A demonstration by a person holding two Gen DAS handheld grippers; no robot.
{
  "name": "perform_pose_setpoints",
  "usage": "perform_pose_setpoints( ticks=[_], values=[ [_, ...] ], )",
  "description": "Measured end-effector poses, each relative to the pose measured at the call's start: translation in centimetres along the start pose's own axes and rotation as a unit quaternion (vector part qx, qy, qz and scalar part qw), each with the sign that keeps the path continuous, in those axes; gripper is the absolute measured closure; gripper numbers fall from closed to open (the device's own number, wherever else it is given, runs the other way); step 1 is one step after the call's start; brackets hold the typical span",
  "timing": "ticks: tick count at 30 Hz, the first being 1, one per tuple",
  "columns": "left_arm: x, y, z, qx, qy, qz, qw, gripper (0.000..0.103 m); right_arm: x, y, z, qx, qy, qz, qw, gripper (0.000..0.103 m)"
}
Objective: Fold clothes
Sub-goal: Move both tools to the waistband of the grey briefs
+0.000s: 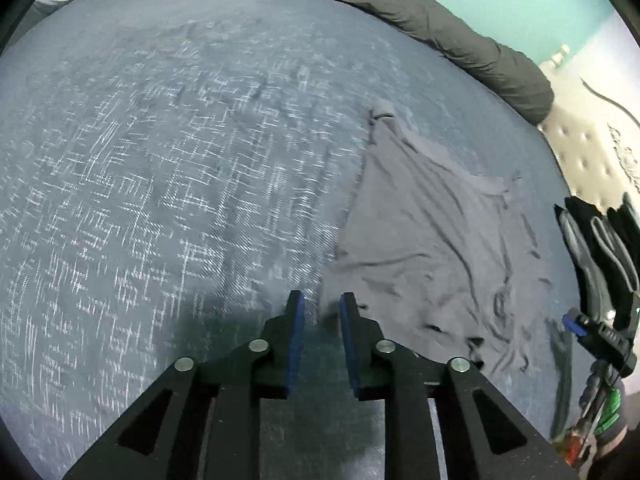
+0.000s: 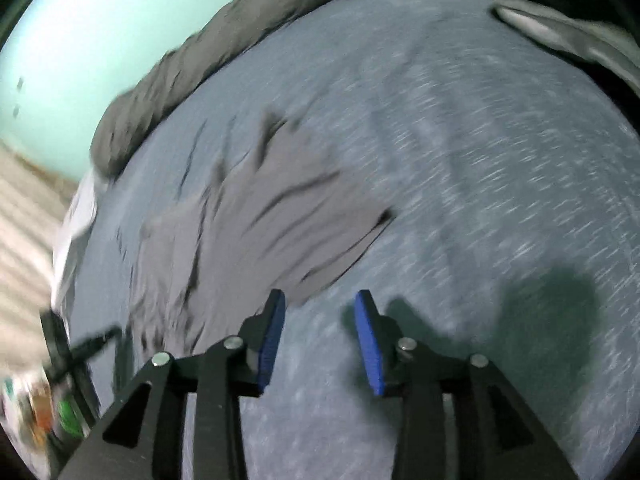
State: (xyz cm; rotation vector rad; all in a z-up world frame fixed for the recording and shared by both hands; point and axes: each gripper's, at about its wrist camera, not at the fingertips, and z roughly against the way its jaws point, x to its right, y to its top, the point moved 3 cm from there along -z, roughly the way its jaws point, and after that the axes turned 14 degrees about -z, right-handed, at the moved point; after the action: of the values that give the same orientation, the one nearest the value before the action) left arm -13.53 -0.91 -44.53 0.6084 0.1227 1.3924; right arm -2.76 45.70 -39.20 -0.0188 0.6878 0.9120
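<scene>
A grey garment (image 1: pixel 432 248) lies wrinkled and spread flat on the blue-grey bed cover (image 1: pixel 180 180). My left gripper (image 1: pixel 322 304) hovers at its near left corner. Its jaws stand slightly apart, and the blurred cloth corner lies just beyond the tips, not pinched. In the right wrist view the same garment (image 2: pixel 256 216) lies left of centre. My right gripper (image 2: pixel 320 300) is open over bare cover (image 2: pixel 480 160), its left finger close to the cloth's near edge, with nothing between the pads. The right wrist view is motion-blurred.
A dark grey rolled blanket (image 1: pixel 440 20) (image 2: pixel 180 72) runs along the bed's far edge under a teal wall. A cream tufted headboard (image 1: pixel 588 152) stands at the right. A gloved hand (image 1: pixel 600 248) shows at the right edge, and pale fabric (image 2: pixel 560 32) lies at the top right.
</scene>
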Motion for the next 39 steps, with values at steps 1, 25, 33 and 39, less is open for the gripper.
perform_pose_setpoints(
  ticks=[1, 25, 33, 39],
  values=[
    [-0.1, 0.1, -0.4, -0.002, -0.005, 0.004, 1.0, 0.082, 0.3, 0.8, -0.3, 0.004, -0.002, -0.008, 1.0, 0.065],
    [-1.1, -0.7, 0.4, -0.007, 0.01, -0.01, 0.9999, 0.101, 4.0, 4.8, -1.9, 0.058, -0.015, -0.047, 0.997, 0.102],
    [-1.8, -1.6, -0.9, -0.033, 0.01, 0.002, 0.9994, 0.101, 3.9, 4.6, -3.6, 0.037, -0.05, -0.03, 0.998, 0.102],
    [-2.1, -1.5, 0.7, -0.038, 0.018, -0.005, 0.9991, 0.099, 3.0, 5.5, -2.7, 0.028, -0.064, -0.013, 0.997, 0.094]
  ],
)
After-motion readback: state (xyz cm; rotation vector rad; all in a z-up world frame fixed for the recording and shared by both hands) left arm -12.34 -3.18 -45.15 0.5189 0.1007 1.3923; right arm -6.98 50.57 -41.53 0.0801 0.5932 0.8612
